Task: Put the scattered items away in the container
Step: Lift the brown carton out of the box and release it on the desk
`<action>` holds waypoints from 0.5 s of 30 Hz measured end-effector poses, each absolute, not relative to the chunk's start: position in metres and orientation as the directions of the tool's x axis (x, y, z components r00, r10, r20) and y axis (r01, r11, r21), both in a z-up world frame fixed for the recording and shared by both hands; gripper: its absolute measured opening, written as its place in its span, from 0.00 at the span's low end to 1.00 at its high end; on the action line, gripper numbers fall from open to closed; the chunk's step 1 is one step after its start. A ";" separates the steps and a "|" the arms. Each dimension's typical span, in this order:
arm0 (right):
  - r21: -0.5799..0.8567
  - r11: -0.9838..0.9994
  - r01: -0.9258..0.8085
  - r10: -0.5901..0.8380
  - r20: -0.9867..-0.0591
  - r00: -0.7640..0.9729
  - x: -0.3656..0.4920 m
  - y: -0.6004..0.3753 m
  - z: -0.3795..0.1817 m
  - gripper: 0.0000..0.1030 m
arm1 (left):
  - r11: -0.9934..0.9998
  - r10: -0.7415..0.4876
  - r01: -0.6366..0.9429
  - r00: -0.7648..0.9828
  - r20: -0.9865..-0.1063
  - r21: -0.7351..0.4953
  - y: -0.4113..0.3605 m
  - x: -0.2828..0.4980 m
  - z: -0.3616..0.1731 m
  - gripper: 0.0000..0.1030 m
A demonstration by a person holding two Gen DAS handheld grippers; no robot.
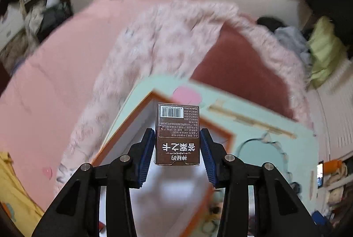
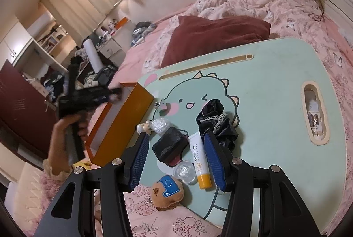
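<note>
My left gripper is shut on a brown card box with a barcode, held above the open orange box. In the right wrist view the left gripper hovers blurred over the orange box. My right gripper is open above the scattered items on the mint lap desk: a black pouch, a white and yellow lip tube, a dark lace cloth, a clear round lid, a clear plastic wrap and a bear plush.
The lap desk lies on a pink bed with a maroon pillow and a floral quilt. A small metal piece lies by the orange box. Cluttered shelves stand at the far left.
</note>
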State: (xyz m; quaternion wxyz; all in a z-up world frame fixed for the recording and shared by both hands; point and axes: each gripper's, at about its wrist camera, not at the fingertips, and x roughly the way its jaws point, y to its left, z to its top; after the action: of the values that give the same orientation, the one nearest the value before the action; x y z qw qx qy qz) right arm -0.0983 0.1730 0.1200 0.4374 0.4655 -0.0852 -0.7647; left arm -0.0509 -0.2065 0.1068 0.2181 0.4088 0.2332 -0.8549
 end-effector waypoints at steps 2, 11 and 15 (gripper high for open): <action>0.536 -0.604 0.590 -0.747 -0.638 -0.185 -0.098 0.173 0.120 0.50 | -0.853 -0.038 0.439 -0.593 -0.804 -0.283 -0.178 -0.049 0.109 0.42; 0.528 -0.608 0.594 -0.742 -0.644 -0.187 -0.097 0.173 0.122 0.50 | -0.858 0.266 0.279 -0.478 -0.837 -0.431 -0.125 -0.028 0.044 0.42; 0.524 -0.608 0.596 -0.741 -0.645 -0.188 -0.097 0.173 0.122 0.50 | -0.796 0.370 0.282 -0.472 -0.800 -0.535 -0.121 -0.011 0.047 0.57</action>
State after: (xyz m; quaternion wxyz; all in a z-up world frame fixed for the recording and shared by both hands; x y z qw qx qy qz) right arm -0.0971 0.1731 0.1216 0.4356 0.4649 -0.0778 -0.7668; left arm -0.0106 -0.1212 0.0467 -0.0275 0.5129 0.3181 -0.7969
